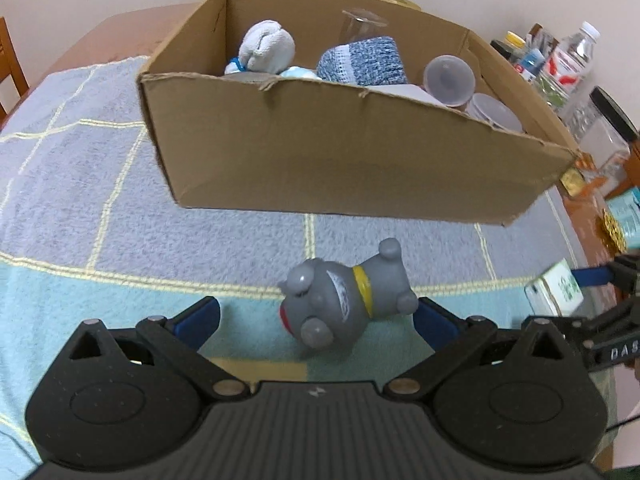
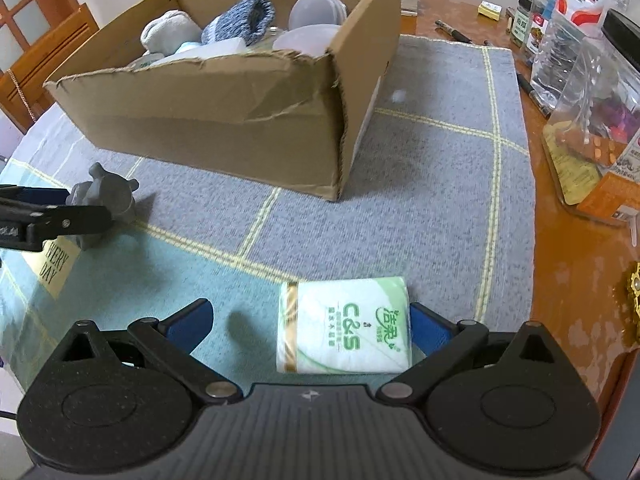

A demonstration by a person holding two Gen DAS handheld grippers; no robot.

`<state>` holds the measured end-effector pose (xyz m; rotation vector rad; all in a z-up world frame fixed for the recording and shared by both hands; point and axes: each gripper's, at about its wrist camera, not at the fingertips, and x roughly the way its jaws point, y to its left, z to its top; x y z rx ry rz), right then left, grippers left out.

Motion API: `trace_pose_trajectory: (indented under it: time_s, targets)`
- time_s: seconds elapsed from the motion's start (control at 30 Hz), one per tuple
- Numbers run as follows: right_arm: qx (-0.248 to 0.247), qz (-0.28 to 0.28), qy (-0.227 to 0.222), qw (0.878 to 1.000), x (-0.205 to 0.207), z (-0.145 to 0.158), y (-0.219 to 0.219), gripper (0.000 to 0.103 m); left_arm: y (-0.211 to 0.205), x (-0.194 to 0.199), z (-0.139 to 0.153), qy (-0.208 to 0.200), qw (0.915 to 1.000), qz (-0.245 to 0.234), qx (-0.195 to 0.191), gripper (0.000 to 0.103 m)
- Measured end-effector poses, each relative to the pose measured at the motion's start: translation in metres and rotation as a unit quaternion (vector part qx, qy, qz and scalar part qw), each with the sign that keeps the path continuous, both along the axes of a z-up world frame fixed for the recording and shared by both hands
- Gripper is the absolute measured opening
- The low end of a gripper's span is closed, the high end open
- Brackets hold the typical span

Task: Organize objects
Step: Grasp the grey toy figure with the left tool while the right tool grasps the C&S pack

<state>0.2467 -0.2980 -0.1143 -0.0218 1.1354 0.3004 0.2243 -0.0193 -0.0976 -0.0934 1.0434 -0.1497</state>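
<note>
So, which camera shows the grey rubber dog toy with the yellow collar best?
The left wrist view: the grey rubber dog toy lies whole on its side between the open left tongs. The right wrist view shows only part of it, behind those tongs.

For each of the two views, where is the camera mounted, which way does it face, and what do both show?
Left wrist: sits on the left gripper, looking forward at the grey toy dog between its open fingers.
Right wrist: sits on the right gripper, looking forward at the tissue pack between its open fingers.
Shared: the cardboard box, checked cloth, both items, and each other's gripper.
</note>
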Motion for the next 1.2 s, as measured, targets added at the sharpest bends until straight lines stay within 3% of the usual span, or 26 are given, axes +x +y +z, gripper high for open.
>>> trace_pose_trajectory:
  time_s: [0.1, 0.5, 0.93, 1.07, 1.2]
  targets:
    - [-0.009, 0.005, 0.000, 1.000, -0.002, 0.000, 0.003, 0.103, -0.001, -0.004, 0.001, -0.003, 0.9999, -0.007, 0.007, 0.102]
    - [-0.022, 0.001, -0.006, 1.000, -0.002, -0.001, 0.002, 0.103, -0.029, 0.013, -0.014, 0.009, 0.9987, 0.020, -0.045, 0.099]
    - [-0.035, 0.002, -0.014, 0.999, -0.004, -0.001, 0.002, 0.103, -0.032, 0.023, -0.013, 0.000, 0.9986, 0.049, -0.018, 0.082]
    - [-0.048, 0.003, -0.020, 0.999, -0.005, 0.001, 0.002, 0.096, -0.036, 0.024, -0.013, -0.006, 0.9992, 0.039, 0.004, 0.074]
    - [-0.067, 0.004, -0.027, 0.997, -0.005, 0.004, 0.003, 0.083, -0.037, 0.025, -0.012, -0.007, 0.9995, 0.029, 0.012, 0.073]
